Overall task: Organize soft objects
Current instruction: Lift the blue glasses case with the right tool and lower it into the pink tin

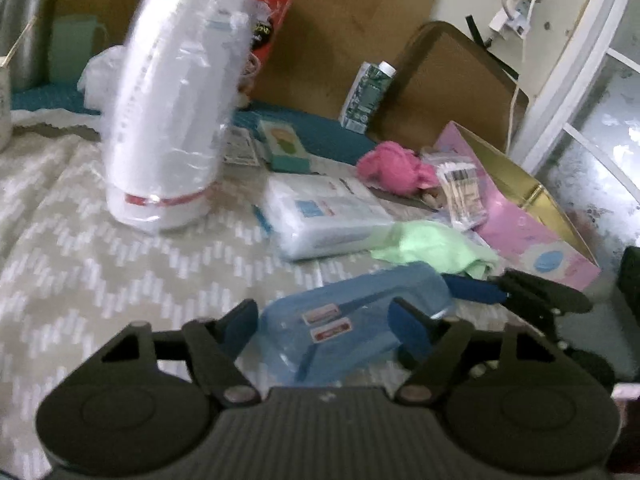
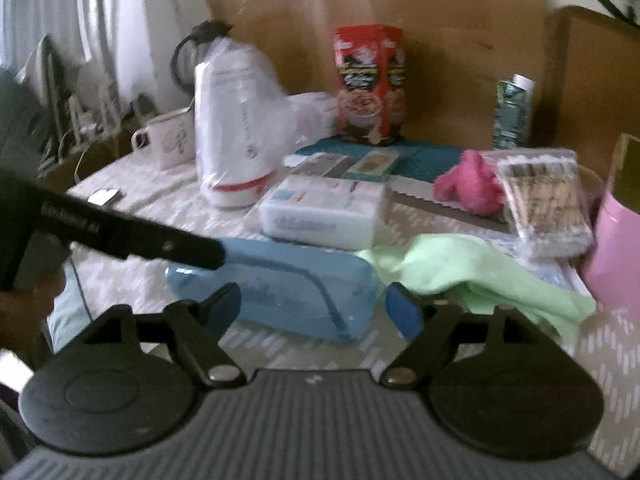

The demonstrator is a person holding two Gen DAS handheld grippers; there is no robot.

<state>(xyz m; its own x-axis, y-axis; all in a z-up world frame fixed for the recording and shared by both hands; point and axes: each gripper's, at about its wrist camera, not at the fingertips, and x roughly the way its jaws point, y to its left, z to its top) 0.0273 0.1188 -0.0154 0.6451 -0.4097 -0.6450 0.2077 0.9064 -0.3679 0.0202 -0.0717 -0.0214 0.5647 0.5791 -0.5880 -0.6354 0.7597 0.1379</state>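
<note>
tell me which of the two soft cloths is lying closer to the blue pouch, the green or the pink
The green cloth. It lies spread right beside the blue pouch at the near side of the table, while the pink cloth sits bunched up farther back, next to the packet of sticks.

Setting: a lived-in home room, not a lab or shop. Evidence: table covered with a patterned cloth (image 1: 80, 240) and a lace-edged runner. Household clutter on it: mug (image 2: 170, 136), cereal box (image 2: 370, 84), carton (image 2: 514, 114), wipes pack (image 2: 324, 212), cotton swabs (image 2: 546, 204), pink gift box (image 1: 532, 216), sleeve of disposable cups (image 1: 168, 108). A kettle (image 2: 200, 52) stands behind the cups. Large cardboard boxes (image 2: 400, 20) are stacked against the wall. A charger (image 1: 512, 16) hangs taped to the wall beside a white window frame (image 1: 580, 80).
</note>
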